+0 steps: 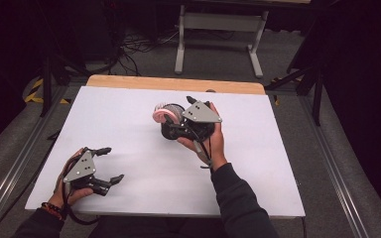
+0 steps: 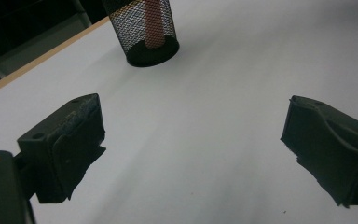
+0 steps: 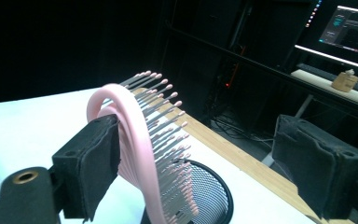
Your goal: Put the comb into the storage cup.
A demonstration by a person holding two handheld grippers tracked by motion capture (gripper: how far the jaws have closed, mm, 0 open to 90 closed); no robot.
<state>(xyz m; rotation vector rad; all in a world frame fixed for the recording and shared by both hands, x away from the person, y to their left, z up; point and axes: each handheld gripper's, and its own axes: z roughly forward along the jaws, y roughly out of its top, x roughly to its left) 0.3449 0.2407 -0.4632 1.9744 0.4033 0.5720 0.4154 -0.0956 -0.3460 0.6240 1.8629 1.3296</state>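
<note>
While my right tongs (image 1: 174,112) hover over the middle of the white desk (image 1: 129,114) in the high view, the pink hairbrush (image 1: 159,115) stands head-up in the black mesh cup (image 1: 170,130), so I judge the dropping-in as all but done, with only the letting go and drawing back left. My left tongs (image 1: 110,164) rest near the desk's front left corner, well apart from the cup, spread wide with nothing between them. From the left gripper view, both black jaws stand far apart over bare desk (image 2: 223,93), and farther off the mesh cup (image 2: 144,32) stands upright near the wooden edge; through its wire wall I see the brush's pink handle (image 2: 153,23) reaching down to the cup's floor, and nothing else in there that I can make out. From the right gripper view, the hairbrush (image 3: 126,126) rises out of the mesh cup (image 3: 209,191) with its pink-tipped bristles fanning toward the far side. My right tongs (image 3: 205,163) are wide open: one pad lies right against the brush's pink back, perhaps just touching, while the other pad stands clear of the bristles, so the brush is not clamped and the cup seems to carry it.
</note>
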